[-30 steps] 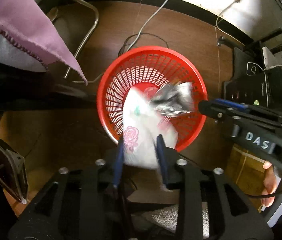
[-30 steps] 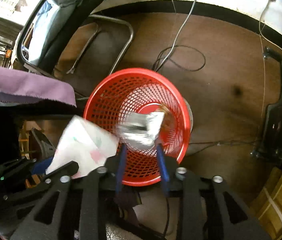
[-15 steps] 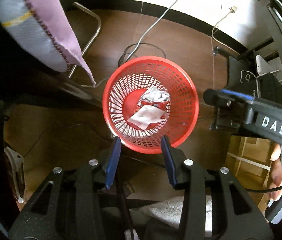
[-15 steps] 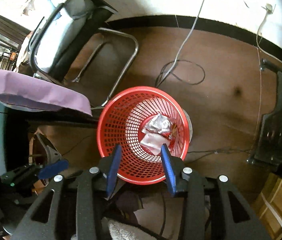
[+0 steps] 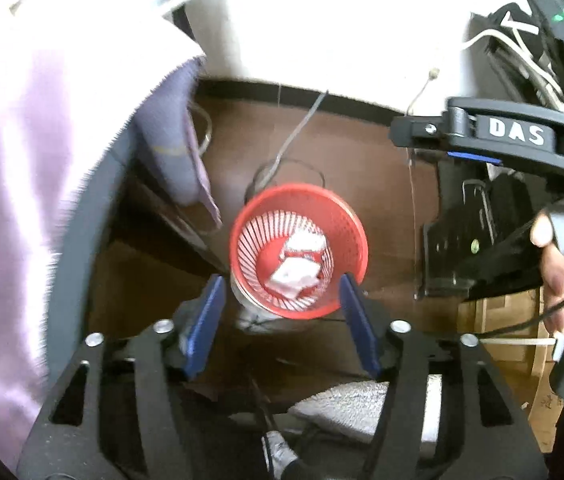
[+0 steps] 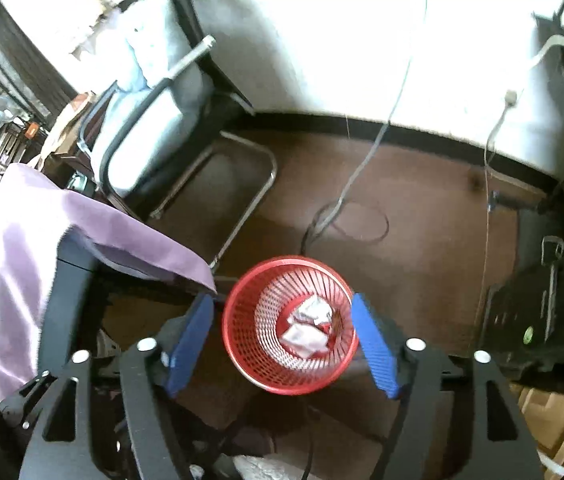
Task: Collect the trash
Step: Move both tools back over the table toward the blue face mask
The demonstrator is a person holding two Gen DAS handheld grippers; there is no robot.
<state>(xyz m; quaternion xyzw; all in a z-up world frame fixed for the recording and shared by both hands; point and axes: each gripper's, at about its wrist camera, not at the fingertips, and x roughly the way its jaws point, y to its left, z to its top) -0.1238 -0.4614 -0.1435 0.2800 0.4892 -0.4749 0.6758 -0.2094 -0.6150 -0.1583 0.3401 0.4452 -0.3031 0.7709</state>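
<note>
Only in the left wrist view is the right tool (image 5: pixel 398 132) seen side-on, lettered "DAS", its spread hidden there; a grey chair (image 6: pixel 149 108) is shown only in the right wrist view. Both the left tool (image 5: pixel 282 320) and right tool (image 6: pixel 284 344) are held wide open and empty. Two crumpled wrappers (image 6: pixel 308 328) lie in the red basket (image 6: pixel 237 344) on the brown floor (image 6: pixel 422 272), near a purple cloth (image 5: pixel 21 184).
</note>
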